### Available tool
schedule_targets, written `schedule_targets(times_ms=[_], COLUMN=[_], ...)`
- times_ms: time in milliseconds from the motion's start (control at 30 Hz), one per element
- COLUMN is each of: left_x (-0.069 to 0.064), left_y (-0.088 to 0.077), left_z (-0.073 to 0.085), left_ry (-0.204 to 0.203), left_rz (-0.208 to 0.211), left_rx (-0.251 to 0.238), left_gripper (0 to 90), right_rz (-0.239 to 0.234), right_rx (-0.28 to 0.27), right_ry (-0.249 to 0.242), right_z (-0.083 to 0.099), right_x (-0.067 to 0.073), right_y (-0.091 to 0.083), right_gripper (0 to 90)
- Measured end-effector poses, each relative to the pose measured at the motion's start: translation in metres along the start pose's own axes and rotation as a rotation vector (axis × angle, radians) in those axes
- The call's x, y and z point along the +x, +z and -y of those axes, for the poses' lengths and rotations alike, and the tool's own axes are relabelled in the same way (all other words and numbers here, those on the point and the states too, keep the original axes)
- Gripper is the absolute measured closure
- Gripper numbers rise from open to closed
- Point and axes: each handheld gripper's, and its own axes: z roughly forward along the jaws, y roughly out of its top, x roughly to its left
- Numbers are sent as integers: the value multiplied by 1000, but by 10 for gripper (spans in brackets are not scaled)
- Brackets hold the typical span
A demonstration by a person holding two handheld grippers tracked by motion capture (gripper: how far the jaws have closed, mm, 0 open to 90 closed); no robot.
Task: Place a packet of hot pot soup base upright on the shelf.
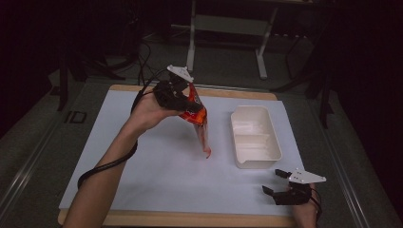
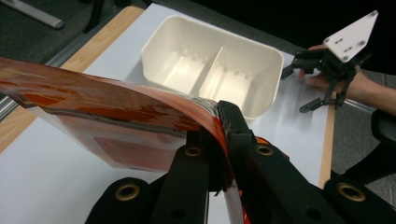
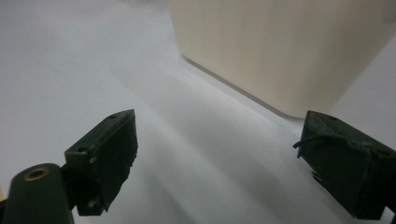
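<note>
while clamped: one orange packet (image 1: pixel 196 110), one white tray (image 1: pixel 255 137), two grippers

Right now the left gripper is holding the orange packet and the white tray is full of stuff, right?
Not quite. The left gripper does hold the orange packet, but the white tray is empty; the left gripper view shows both compartments bare.

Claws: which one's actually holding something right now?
The left claw, raised over the table's far left, is clamped on the orange packet. The right claw rests open and empty near the white tray.
</note>
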Motion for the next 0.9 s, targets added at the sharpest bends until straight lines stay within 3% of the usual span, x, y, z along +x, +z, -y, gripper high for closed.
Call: schedule_targets(times_ms=[233,300,367,400,567,900], left_x=[-6,-12,-13,-17,-22,-20], left_y=[6,10,11,13,19,22], left_z=[-20,-30,-31,-35,-36,-30], left_ry=[50,95,102,123,174,193], left_rz=[13,13,11,3,-37,-105], left_rx=[45,99,111,142,223,322], left_gripper=[900,900,900,900,900,897], right_rz=[-1,-2,-2,-3,-5,-5], right_rx=[0,1,1,-1,-2,3], right_ry=[-1,-3,-3,-2,-3,-8], right_z=[0,0,0,0,0,0], right_x=[0,0,0,0,0,0], right_y=[0,0,0,0,0,0], right_gripper=[115,115,115,115,115,115])
